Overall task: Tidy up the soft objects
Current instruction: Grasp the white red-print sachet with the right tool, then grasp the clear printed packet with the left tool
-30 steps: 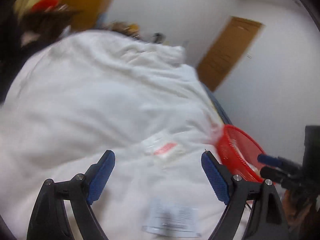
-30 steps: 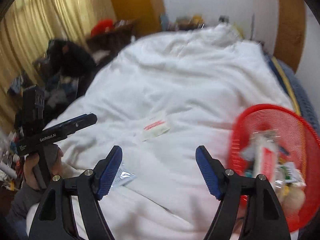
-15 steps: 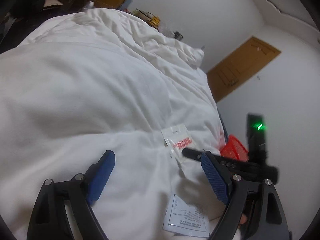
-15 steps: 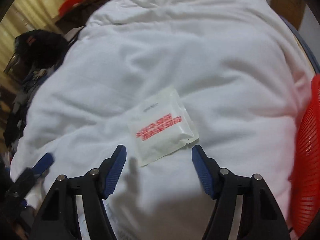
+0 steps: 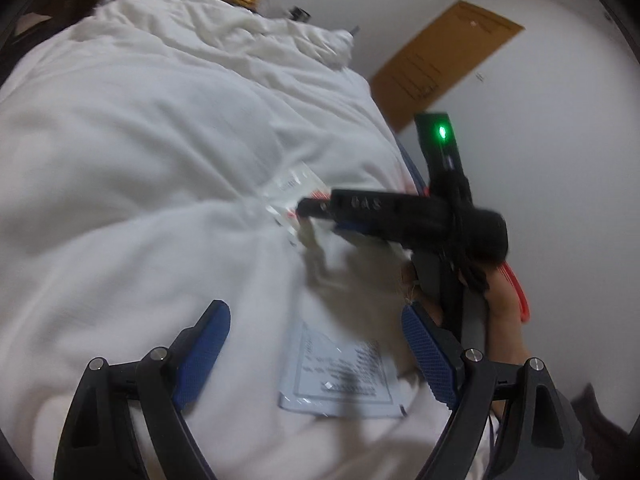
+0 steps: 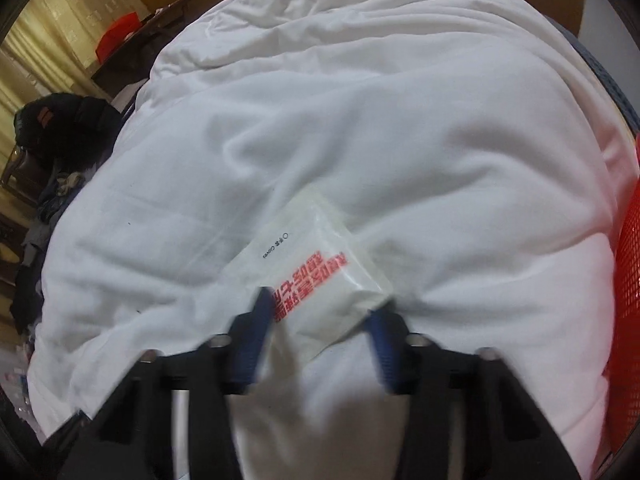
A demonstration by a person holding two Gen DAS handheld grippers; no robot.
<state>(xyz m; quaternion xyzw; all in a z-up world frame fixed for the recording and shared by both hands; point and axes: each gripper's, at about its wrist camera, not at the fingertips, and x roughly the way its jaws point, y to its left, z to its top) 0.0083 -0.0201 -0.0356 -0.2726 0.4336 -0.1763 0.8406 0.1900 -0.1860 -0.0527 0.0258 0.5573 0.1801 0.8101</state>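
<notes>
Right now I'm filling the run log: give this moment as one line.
left gripper: open over blue-printed flat sachet | right gripper: straddling red-printed white packet, not shut | surface: white duvet | red mesh basket: right

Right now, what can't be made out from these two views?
- Right gripper: motion-blurred in the right wrist view, so whether its pads touch the red-print packet is unclear.
- Blue-print packet: text too small and soft, left wrist view.
- Red basket: cut off by the frame edge, contents unseen.
</notes>
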